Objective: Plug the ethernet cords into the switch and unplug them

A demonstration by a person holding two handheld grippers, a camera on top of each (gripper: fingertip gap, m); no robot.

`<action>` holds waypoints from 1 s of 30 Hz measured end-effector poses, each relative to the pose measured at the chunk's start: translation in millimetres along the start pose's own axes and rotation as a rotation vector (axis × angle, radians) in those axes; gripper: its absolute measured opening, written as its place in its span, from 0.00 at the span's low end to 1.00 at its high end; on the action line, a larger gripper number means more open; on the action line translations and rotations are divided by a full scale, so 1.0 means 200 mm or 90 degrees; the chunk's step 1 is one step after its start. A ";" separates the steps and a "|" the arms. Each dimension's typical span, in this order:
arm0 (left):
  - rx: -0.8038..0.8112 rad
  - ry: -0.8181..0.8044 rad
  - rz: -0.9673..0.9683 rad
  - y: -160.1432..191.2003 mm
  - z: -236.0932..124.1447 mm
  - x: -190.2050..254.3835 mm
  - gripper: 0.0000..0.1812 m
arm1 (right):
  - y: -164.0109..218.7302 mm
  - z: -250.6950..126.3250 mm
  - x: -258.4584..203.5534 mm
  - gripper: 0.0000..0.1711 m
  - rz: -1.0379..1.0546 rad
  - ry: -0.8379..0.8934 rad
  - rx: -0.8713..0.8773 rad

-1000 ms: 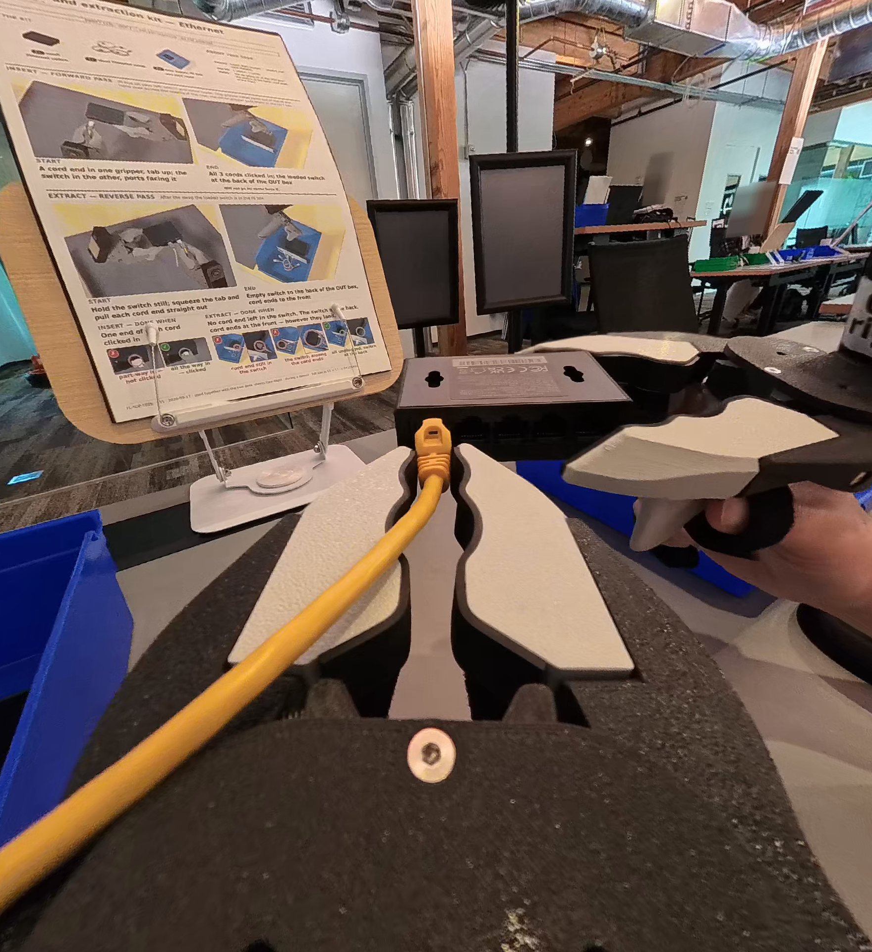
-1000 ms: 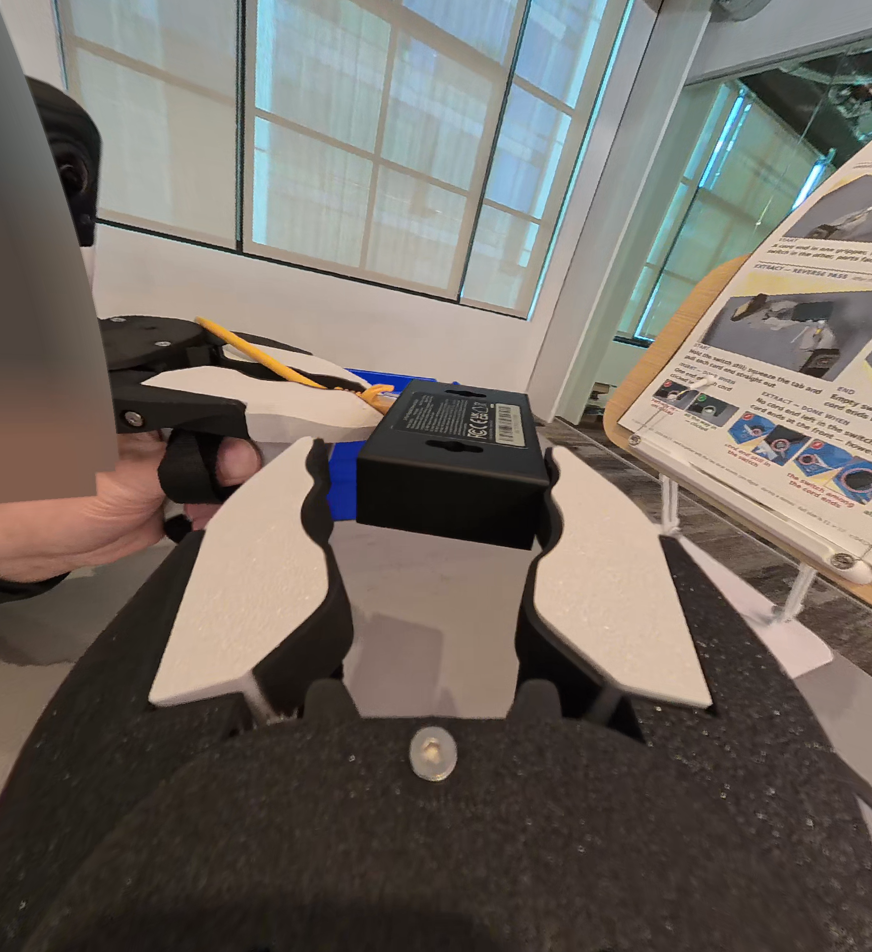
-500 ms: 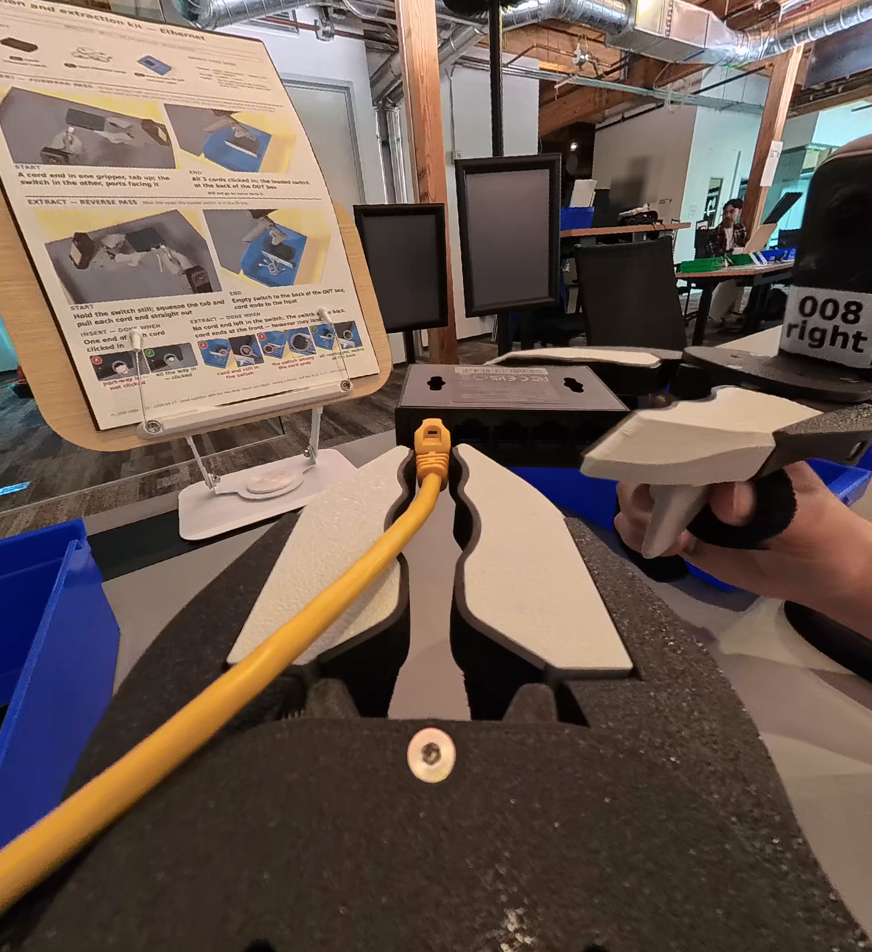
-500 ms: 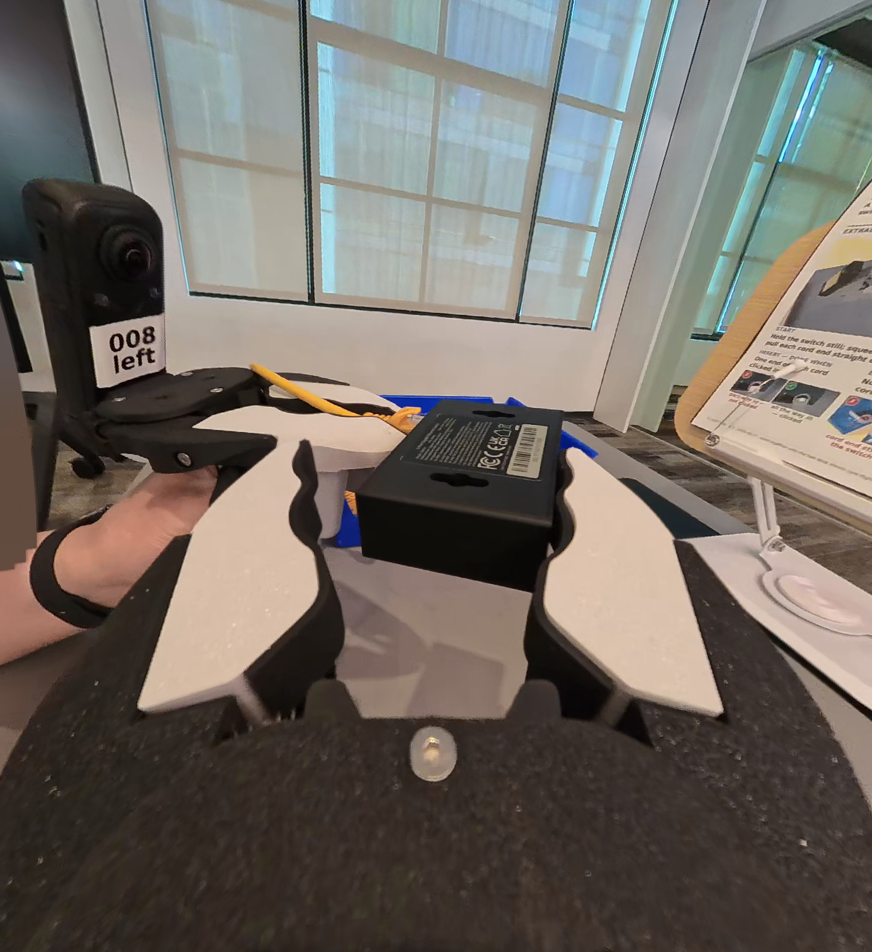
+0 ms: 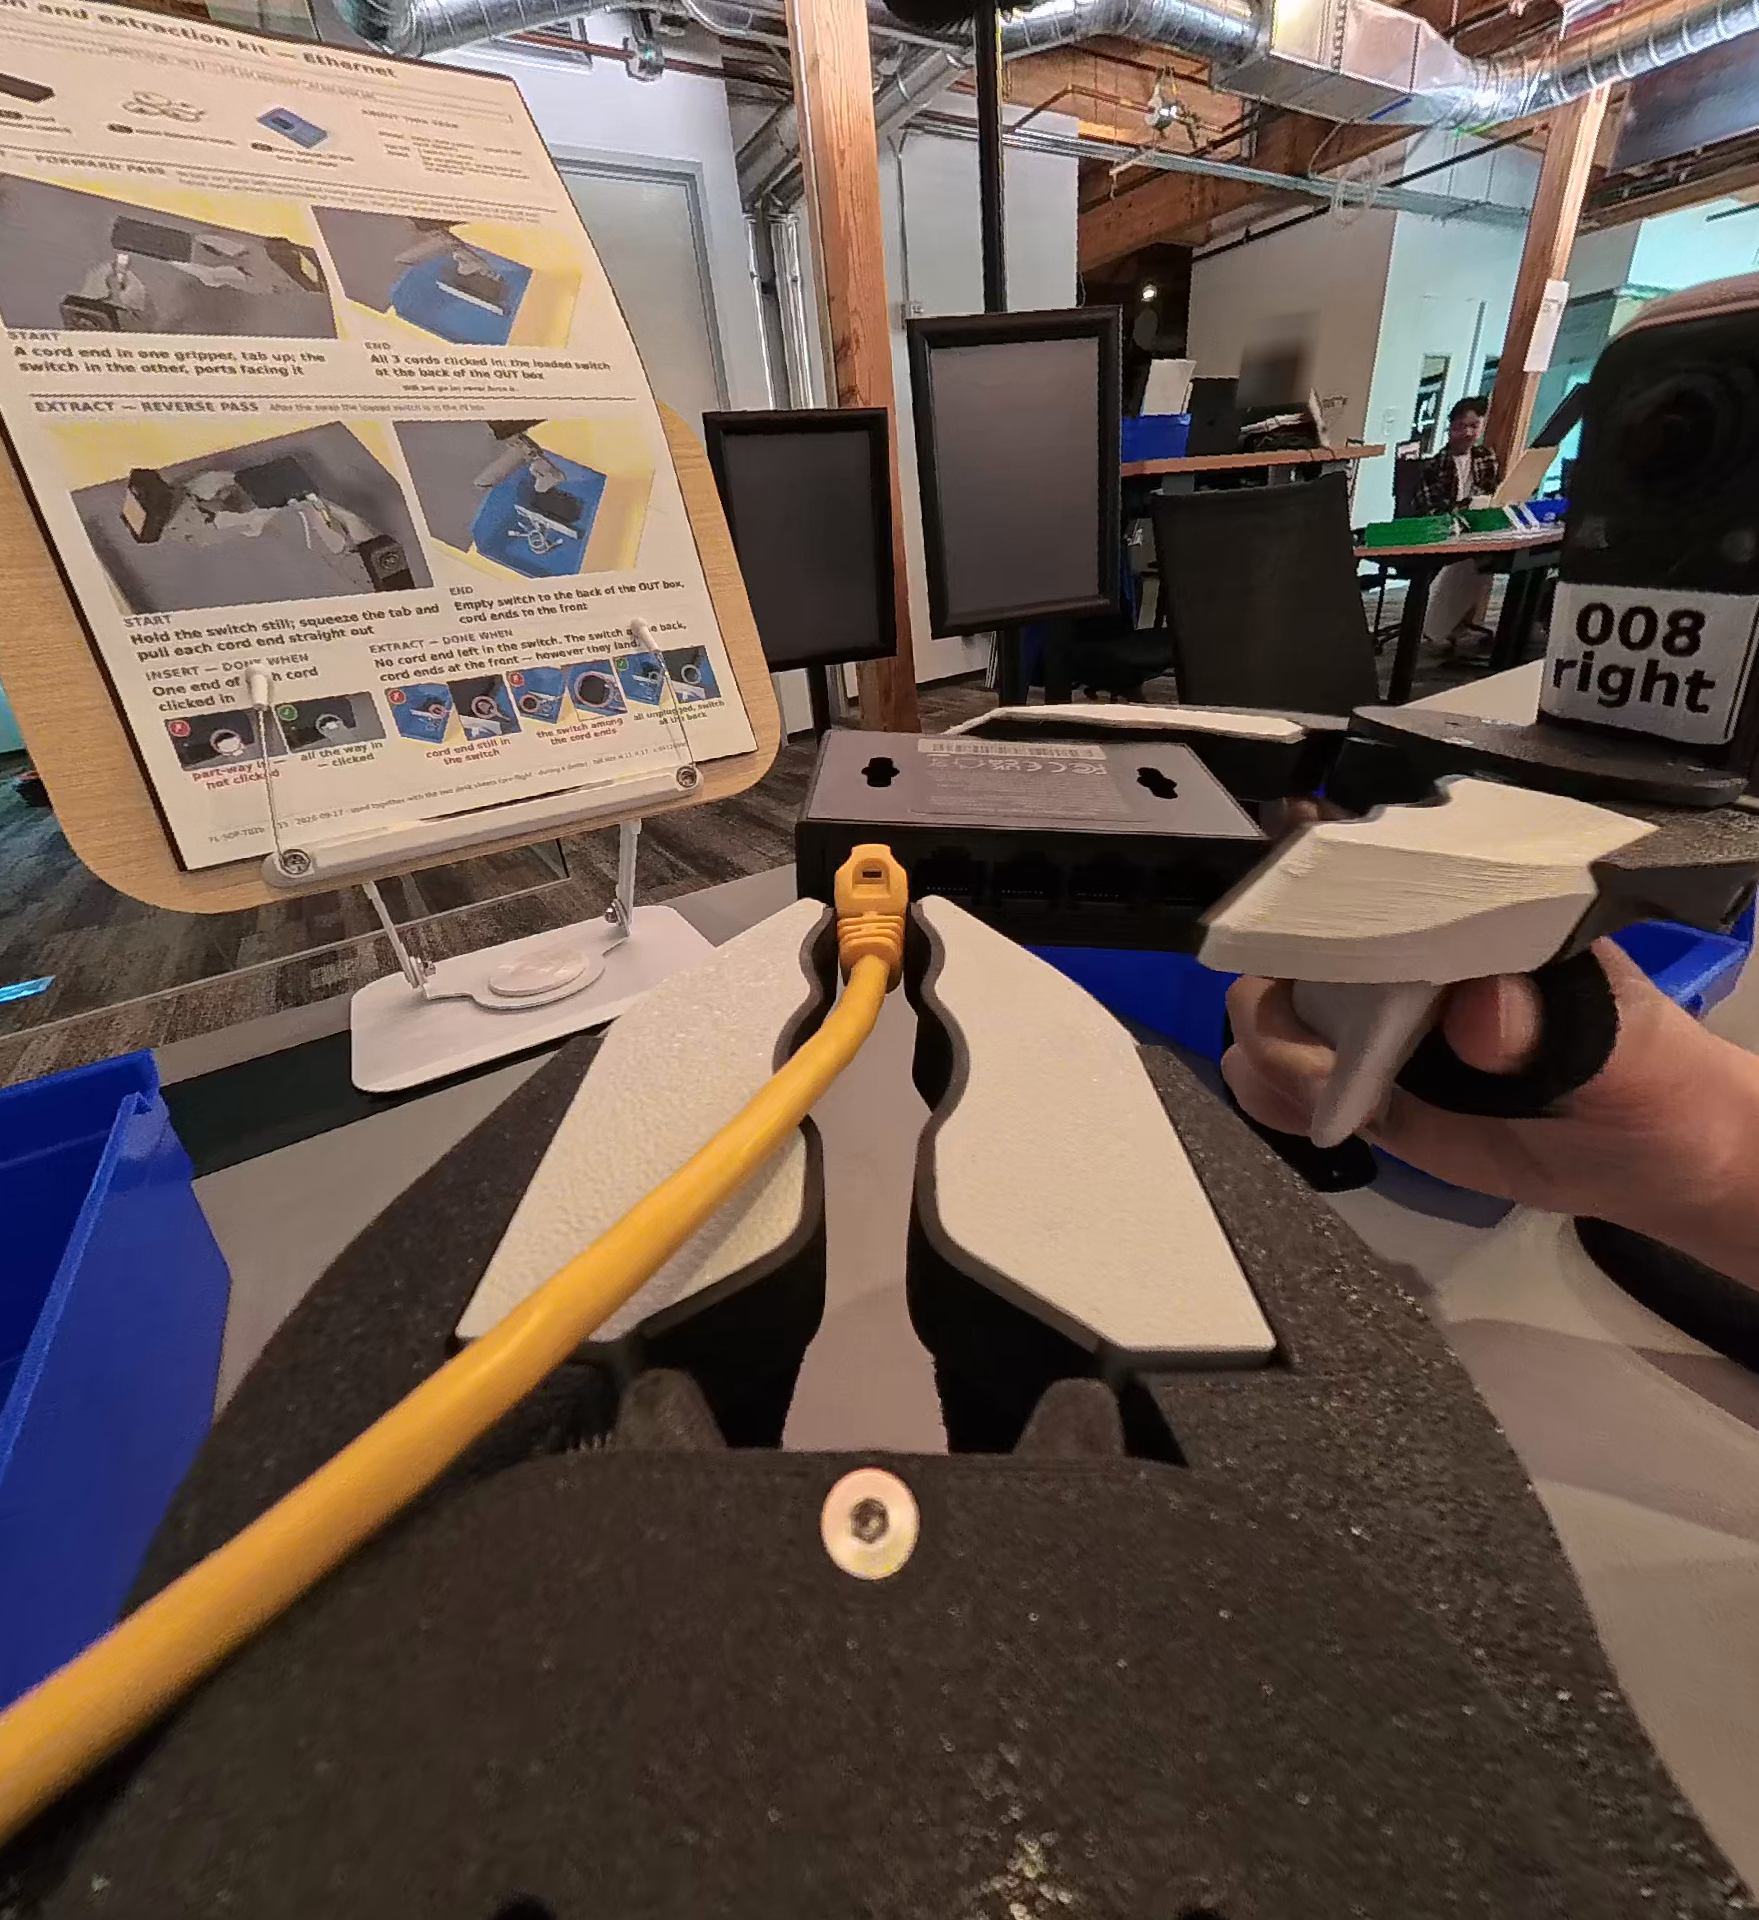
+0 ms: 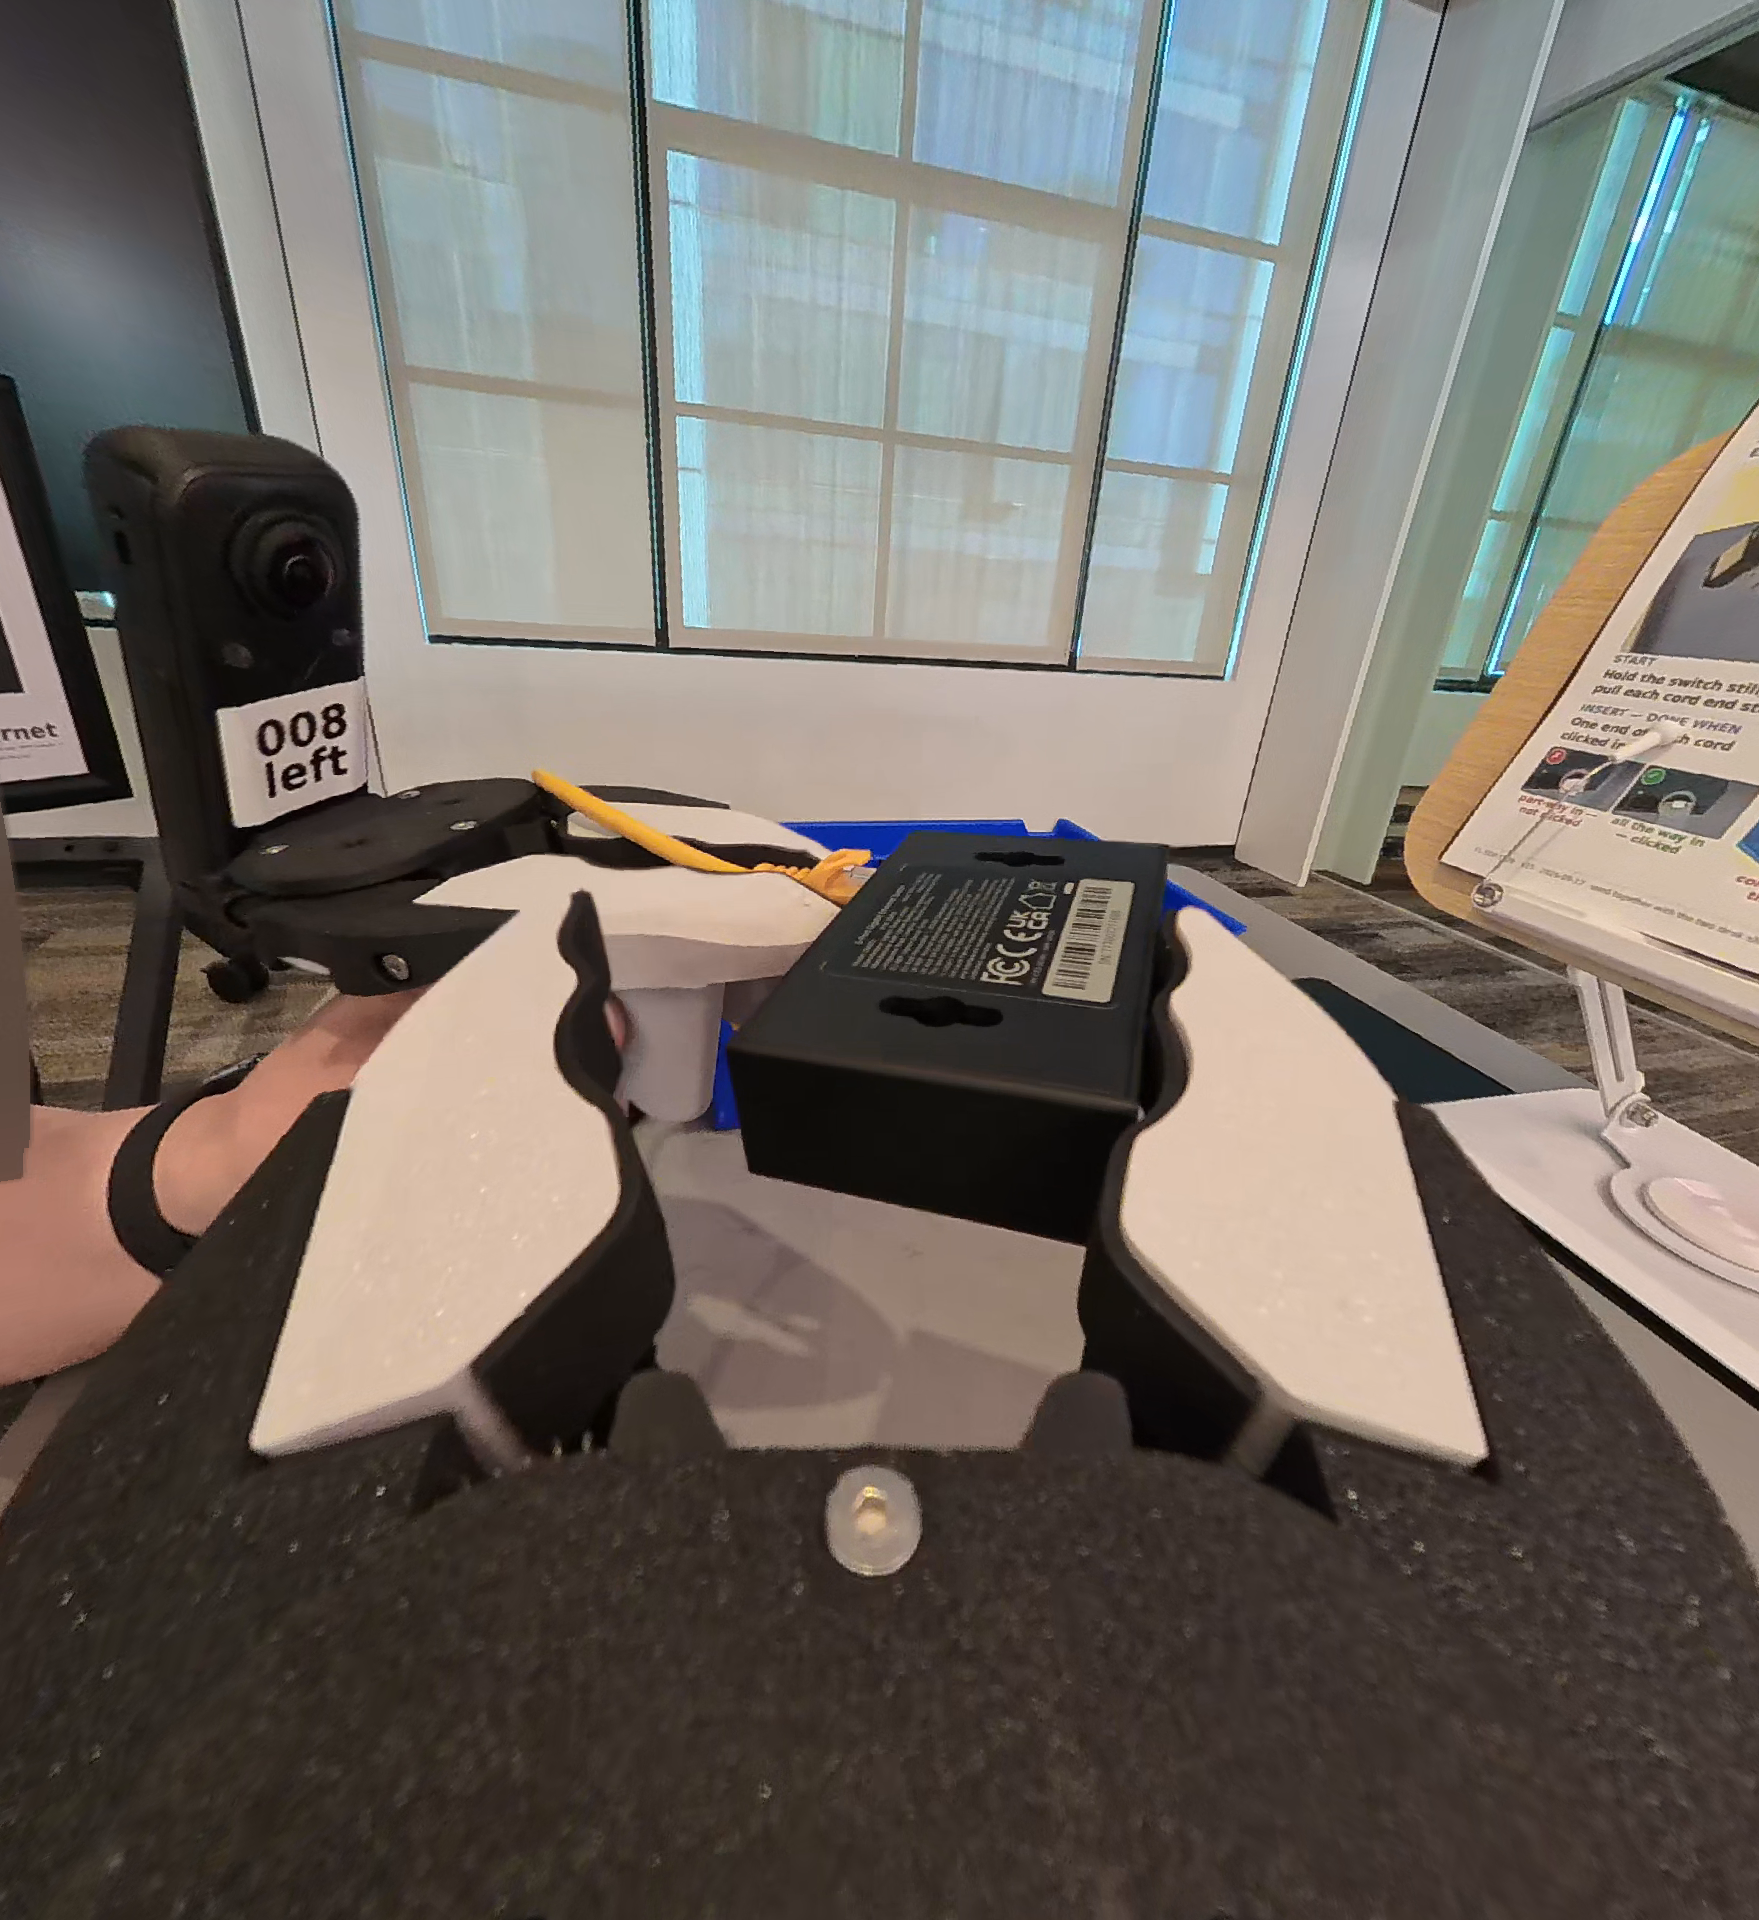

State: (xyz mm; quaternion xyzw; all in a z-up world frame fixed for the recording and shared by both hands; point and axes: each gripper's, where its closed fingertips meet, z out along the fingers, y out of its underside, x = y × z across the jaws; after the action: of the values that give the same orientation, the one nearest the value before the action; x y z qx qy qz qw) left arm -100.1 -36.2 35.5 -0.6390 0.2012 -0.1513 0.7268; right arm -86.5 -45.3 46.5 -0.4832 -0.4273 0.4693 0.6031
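My left gripper (image 5: 867, 925) is shut on the yellow ethernet cord (image 5: 646, 1205) just behind its plug (image 5: 867, 883). The plug points at the leftmost port in the row on the front face of the black switch (image 5: 1020, 821) and is right at it; I cannot tell whether it is inside. My right gripper (image 6: 880, 997) is shut on the switch (image 6: 968, 997) and holds it in the air, label side up, its ports toward the left gripper (image 6: 646, 894). The right gripper also shows in the left wrist view (image 5: 1394, 894), held by a hand.
An instruction sheet on a wooden stand (image 5: 335, 468) stands at the back left, on a white base (image 5: 532, 977). A blue bin (image 5: 44, 1299) is at the left, another blue bin (image 5: 1124, 987) lies under the switch. Grey tabletop (image 6: 854, 1309) below. My left and right fingertips are right by each other.
The two grippers have held their grips. The plug has stayed at the switch's left port. The right wrist view has swung left, showing more of the left gripper's camera.
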 end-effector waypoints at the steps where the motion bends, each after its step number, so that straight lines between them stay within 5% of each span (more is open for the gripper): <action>1: 0.000 -0.001 0.000 0.00 0.00 0.00 0.06 | 0.00 0.00 0.00 0.58 0.005 -0.004 0.004; 30: 0.002 0.017 0.028 0.00 -0.02 0.04 0.07 | -0.01 -0.03 -0.02 0.51 -0.045 -0.001 -0.023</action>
State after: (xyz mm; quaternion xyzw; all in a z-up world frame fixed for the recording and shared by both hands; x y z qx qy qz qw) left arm -93.9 -43.3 34.6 -0.6315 0.2250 -0.1438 0.7280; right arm -81.8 -49.8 48.0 -0.4783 -0.4530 0.4407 0.6098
